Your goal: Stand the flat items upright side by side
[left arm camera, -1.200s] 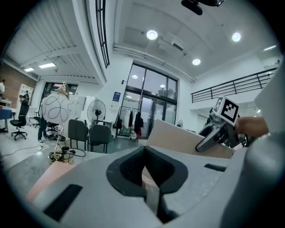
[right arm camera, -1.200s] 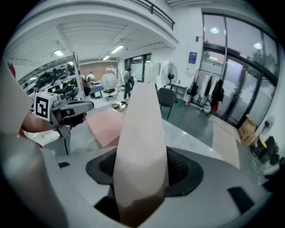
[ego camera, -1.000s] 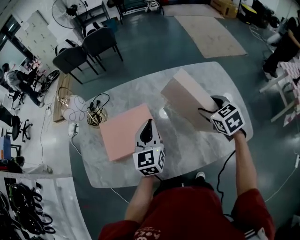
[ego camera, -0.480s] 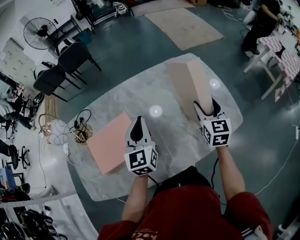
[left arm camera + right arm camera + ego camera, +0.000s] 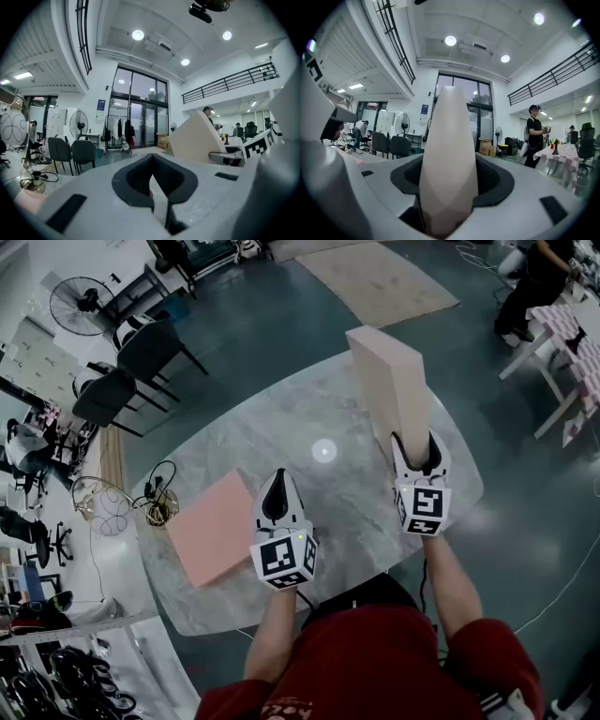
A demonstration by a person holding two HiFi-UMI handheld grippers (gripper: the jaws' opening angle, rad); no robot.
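A thick beige foam slab [image 5: 387,385] stands on end over the right side of the marble table [image 5: 281,432]. My right gripper [image 5: 417,457] is shut on its near lower edge. Whether its bottom touches the table is hidden. In the right gripper view the slab [image 5: 449,136] rises straight up between the jaws of the right gripper [image 5: 449,197]. A second, pink slab [image 5: 212,527] lies flat at the table's left. My left gripper [image 5: 277,491] hovers just right of it, shut and empty. From the left gripper [image 5: 152,183], the held slab [image 5: 197,139] shows at the right.
Two dark chairs [image 5: 141,357] and a fan [image 5: 80,298] stand beyond the table's far left. Cables [image 5: 155,504] lie on the floor by its left edge. A cardboard sheet [image 5: 380,277] lies on the floor behind, and a person [image 5: 539,277] stands at the far right.
The right gripper has swung the beige slab from a tilt to upright on end. The left gripper has come off the flat pink slab's right edge.
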